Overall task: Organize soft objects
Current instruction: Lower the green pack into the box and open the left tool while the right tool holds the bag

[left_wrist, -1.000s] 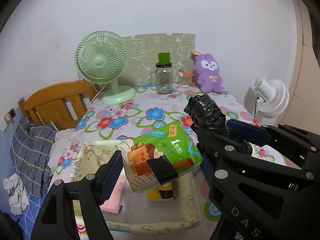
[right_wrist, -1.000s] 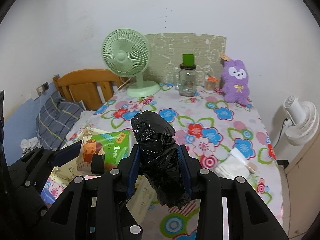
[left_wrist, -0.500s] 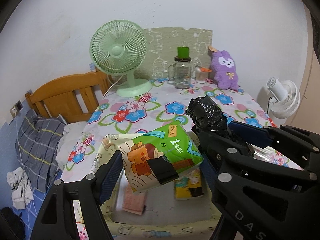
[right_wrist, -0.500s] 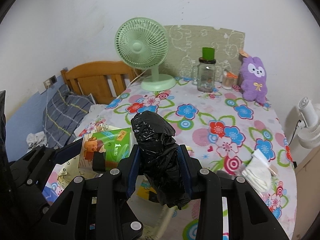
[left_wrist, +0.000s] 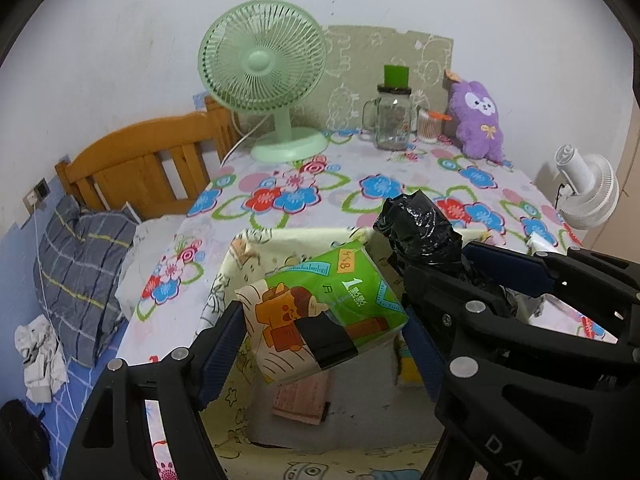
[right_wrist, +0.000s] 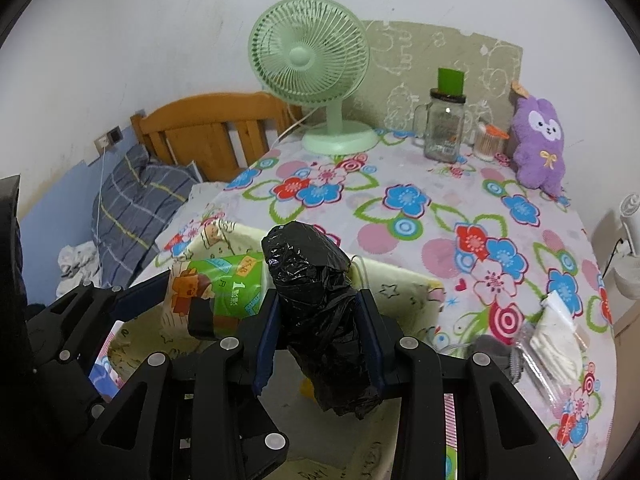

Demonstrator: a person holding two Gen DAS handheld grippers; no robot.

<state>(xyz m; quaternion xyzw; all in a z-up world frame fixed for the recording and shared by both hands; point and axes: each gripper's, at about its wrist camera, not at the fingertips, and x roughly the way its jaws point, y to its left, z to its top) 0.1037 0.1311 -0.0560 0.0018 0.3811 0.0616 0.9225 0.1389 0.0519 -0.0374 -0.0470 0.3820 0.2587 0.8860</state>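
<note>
My left gripper (left_wrist: pixel 320 332) is shut on a green tissue pack (left_wrist: pixel 320 304) and holds it above the open fabric storage box (left_wrist: pixel 256 244). The pack also shows in the right wrist view (right_wrist: pixel 216 292). My right gripper (right_wrist: pixel 320 332) is shut on a black plastic bag roll (right_wrist: pixel 320 300), held over the same box (right_wrist: pixel 404 276), just right of the tissue pack. The roll shows in the left wrist view (left_wrist: pixel 420 228). A pink packet (left_wrist: pixel 300 396) and a yellow item (left_wrist: pixel 408 368) lie on the box's floor.
A green desk fan (right_wrist: pixel 312 60), a glass jar (right_wrist: pixel 444 128), a small cup (right_wrist: pixel 488 144) and a purple plush (right_wrist: pixel 540 144) stand at the table's back. Clear packets (right_wrist: pixel 556 340) lie at right. A wooden headboard (left_wrist: pixel 140 160) and pillow (left_wrist: pixel 80 260) are left. A white fan (left_wrist: pixel 588 192) stands right.
Both grippers have moved back and up, each still holding its item. The box now sits further ahead in view, with more of its inside showing.
</note>
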